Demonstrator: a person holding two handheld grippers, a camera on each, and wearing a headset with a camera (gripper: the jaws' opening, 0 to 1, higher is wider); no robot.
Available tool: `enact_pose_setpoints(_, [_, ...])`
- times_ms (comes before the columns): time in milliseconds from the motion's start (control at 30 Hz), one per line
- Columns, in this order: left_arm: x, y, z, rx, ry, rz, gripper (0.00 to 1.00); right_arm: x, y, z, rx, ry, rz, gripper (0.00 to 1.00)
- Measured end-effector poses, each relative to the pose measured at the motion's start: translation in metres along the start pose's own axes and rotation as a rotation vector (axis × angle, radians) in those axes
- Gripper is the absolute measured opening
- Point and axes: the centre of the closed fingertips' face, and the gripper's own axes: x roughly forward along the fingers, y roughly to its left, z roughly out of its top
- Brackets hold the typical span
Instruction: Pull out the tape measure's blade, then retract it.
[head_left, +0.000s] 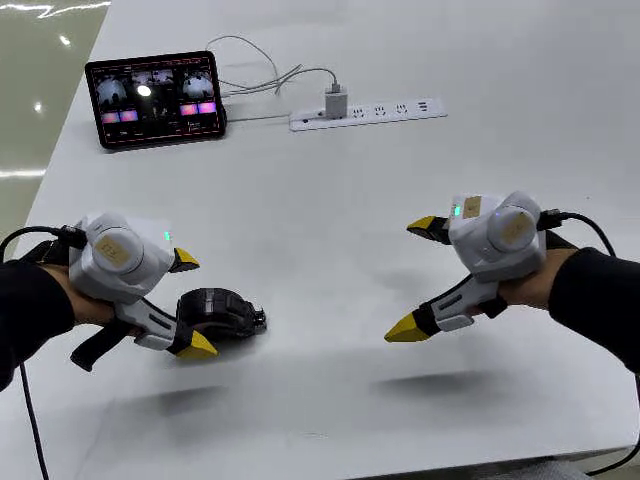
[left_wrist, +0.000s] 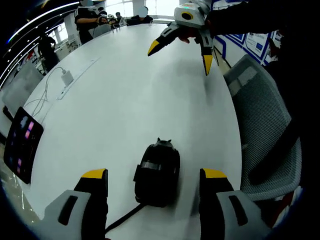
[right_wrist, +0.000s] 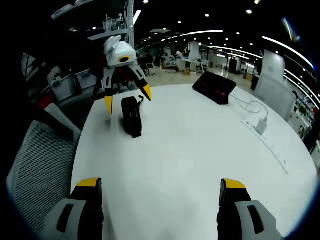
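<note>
A black tape measure (head_left: 220, 312) lies on the white table (head_left: 330, 230) at the front left, blade not drawn out. My left gripper (head_left: 191, 303) is open, its yellow-tipped jaws standing on either side of the tape measure (left_wrist: 157, 172) without touching it. My right gripper (head_left: 415, 277) hovers open over the table at the right, nothing between its jaws. From the right gripper view the tape measure (right_wrist: 132, 116) sits far ahead, between the tips of the left gripper (right_wrist: 126, 98). The right gripper (left_wrist: 180, 49) appears far off in the left gripper view.
A tablet (head_left: 155, 98) with a lit screen lies at the back left, cabled to a white power strip (head_left: 368, 112) with a charger plugged in. A grey mesh chair (left_wrist: 265, 115) stands at the table's edge.
</note>
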Motion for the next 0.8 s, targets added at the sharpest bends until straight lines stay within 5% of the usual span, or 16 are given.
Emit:
enact_pose_setpoints(533, [0.015, -0.009, 0.000, 0.027, 0.049, -0.050, 0.52, 0.046, 0.017, 0.031, -0.069, -0.010, 0.098, 0.90])
enact_pose_setpoints(800, [0.018, -0.006, 0.002, 0.065, 0.070, -0.037, 0.33, 0.059, 0.016, 0.040, -0.081, -0.014, 0.100, 0.84])
